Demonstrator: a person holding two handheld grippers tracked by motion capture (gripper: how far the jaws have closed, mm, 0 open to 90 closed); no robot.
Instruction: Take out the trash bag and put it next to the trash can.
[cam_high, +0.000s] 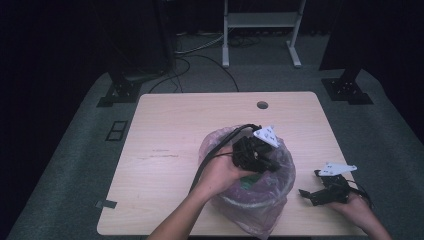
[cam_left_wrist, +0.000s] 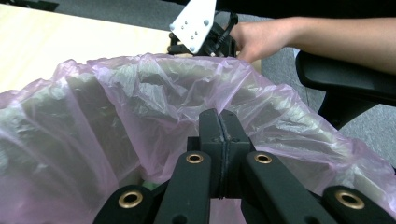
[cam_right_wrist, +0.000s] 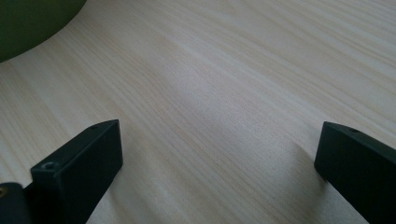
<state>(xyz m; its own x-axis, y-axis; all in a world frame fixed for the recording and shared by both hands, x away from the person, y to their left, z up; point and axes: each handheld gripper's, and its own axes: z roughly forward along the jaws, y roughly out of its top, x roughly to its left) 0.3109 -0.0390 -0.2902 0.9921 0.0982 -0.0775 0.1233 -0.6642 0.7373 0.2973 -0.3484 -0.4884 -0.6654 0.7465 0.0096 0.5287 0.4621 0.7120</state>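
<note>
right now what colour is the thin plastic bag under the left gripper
Translucent pink-purple thin plastic bag, clearest in the left gripper view.

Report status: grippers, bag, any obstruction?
Left gripper shut at pink bag rim. Right gripper open over bare table. Nothing in the way.

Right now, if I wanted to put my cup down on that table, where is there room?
The table's whole left half, from its left edge to the pink plastic bag, is bare, and so is the far strip around the round cable hole. The near right is crowded: left gripper over the bag, right gripper resting beside it.
</note>
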